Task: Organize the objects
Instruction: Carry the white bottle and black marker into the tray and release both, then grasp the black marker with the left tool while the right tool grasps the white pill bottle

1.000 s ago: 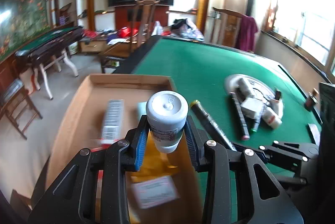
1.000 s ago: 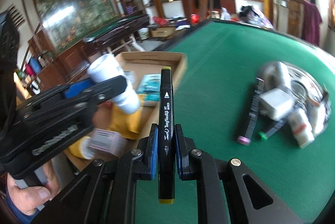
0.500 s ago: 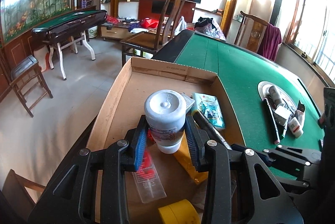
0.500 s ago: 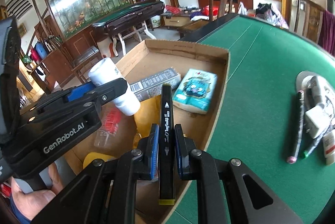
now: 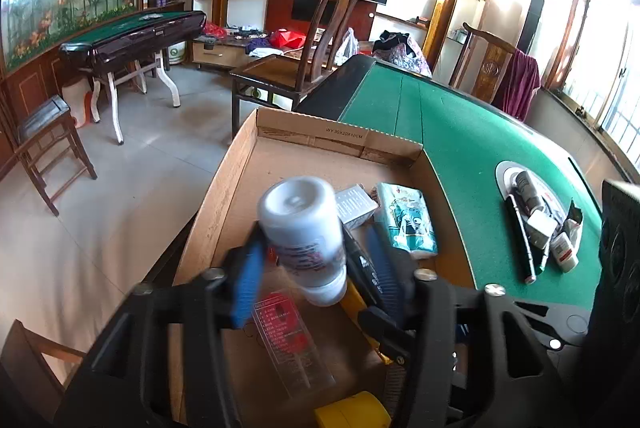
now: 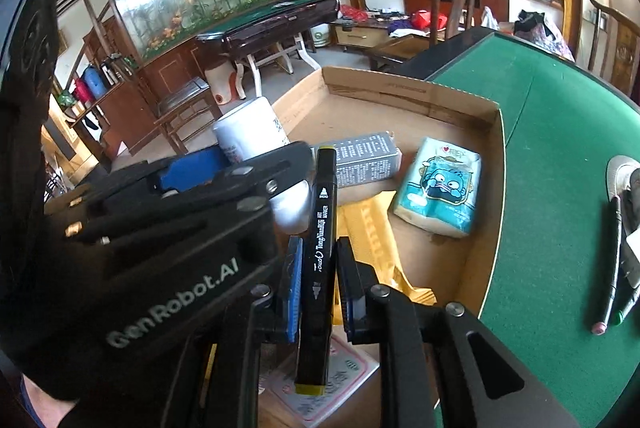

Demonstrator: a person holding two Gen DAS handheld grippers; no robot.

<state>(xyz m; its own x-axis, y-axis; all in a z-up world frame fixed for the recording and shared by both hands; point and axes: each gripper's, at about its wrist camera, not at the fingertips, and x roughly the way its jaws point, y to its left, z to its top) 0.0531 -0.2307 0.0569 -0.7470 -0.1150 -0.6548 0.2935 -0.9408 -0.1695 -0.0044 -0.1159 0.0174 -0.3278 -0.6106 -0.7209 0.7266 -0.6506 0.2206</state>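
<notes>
Between the blue pads of the left gripper [image 5: 316, 264] a white bottle [image 5: 302, 228] tips and blurs; the jaws have just been opening and now stand wide of it, so it looks to be dropping free. The right gripper [image 6: 318, 292] holds its jaws close on a black marker [image 6: 318, 256], though a thin gap shows on either side of the barrel, so the hold looks loose at best. Below both sets of jaws lies the cardboard box [image 6: 416, 92], already holding a tissue pack [image 6: 438, 188], a grey carton [image 6: 366, 158] and a yellow envelope [image 6: 374, 228]. Well off to the right of the jaws, on the green table [image 5: 460, 148], several pens and small bottles remain on a round plate [image 5: 505, 168]. By my judgement the sorting is partly done: two items are arriving and the plate's pile is left.
</notes>
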